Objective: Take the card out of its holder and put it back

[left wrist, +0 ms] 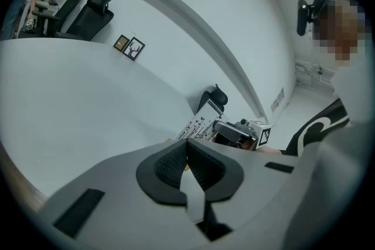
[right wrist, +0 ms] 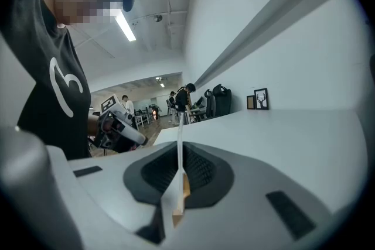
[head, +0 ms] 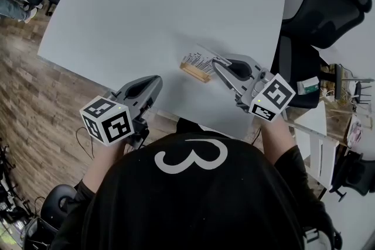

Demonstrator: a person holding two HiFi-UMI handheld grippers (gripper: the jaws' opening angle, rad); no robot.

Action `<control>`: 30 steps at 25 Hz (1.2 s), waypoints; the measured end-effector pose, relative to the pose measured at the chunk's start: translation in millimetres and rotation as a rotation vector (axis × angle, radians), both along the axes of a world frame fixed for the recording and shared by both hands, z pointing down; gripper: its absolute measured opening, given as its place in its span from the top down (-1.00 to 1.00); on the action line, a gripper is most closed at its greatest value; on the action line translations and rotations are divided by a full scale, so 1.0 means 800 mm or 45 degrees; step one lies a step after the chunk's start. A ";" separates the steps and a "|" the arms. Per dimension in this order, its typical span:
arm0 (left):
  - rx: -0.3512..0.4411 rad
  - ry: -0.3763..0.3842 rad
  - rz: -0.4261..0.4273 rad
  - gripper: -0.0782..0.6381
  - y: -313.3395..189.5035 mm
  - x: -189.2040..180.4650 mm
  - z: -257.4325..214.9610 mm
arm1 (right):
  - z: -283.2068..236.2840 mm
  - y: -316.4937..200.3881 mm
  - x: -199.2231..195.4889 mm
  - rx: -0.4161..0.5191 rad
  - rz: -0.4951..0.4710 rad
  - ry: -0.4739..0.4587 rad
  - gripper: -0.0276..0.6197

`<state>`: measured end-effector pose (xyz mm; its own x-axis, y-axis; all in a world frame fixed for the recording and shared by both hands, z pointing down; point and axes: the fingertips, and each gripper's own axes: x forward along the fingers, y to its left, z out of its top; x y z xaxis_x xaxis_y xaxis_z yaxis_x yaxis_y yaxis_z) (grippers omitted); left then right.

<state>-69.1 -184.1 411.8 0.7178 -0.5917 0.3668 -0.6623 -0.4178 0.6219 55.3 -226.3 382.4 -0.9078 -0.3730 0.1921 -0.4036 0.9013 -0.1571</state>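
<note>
Card (head: 197, 59) standing in the slot of its wooden holder (head: 194, 72), toward the near edge of the desk (head: 164, 3). The right gripper (head: 218, 65) reaches in from the card's right end, held nearly level, so that the thin sheet lies edge-on between its fingers (right wrist: 202, 170). These are closed almost fully and pinch the card by its two flat faces. Wood of the holder shows just beside the card inside the same grip, and whether the pads also bear on it cannot be told. A pinch on the faces probably serves to let the sheet slide along the slot without buckling. The left gripper (head: 153, 84) hangs at the desk's near edge, apart from the holder. Its fingers (left wrist: 170, 164) are brought together with nothing between them, and it points toward the card. It is likely kept there to steady the holder, which looks light and might otherwise ride along with the card. With the card seated in the slot, the moment fits either the start of the draw or the end of the return, and the views do not decide which. Whether the holder rests fully on the desk cannot be told.
</note>
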 end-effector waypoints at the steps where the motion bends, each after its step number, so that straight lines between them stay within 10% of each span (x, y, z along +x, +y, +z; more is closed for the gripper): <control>1: 0.000 0.001 -0.003 0.75 0.000 0.000 0.000 | 0.001 0.000 0.000 0.000 0.001 0.002 0.84; 30: -0.035 -0.004 -0.062 0.74 0.014 -0.036 0.004 | 0.064 0.004 -0.012 -0.089 0.033 0.073 0.84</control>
<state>-97.8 -172.8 415.1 0.6872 -0.6155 0.3860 -0.6835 -0.3675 0.6307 45.3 -223.2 433.8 -0.8846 -0.3802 0.2699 -0.4370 0.8780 -0.1952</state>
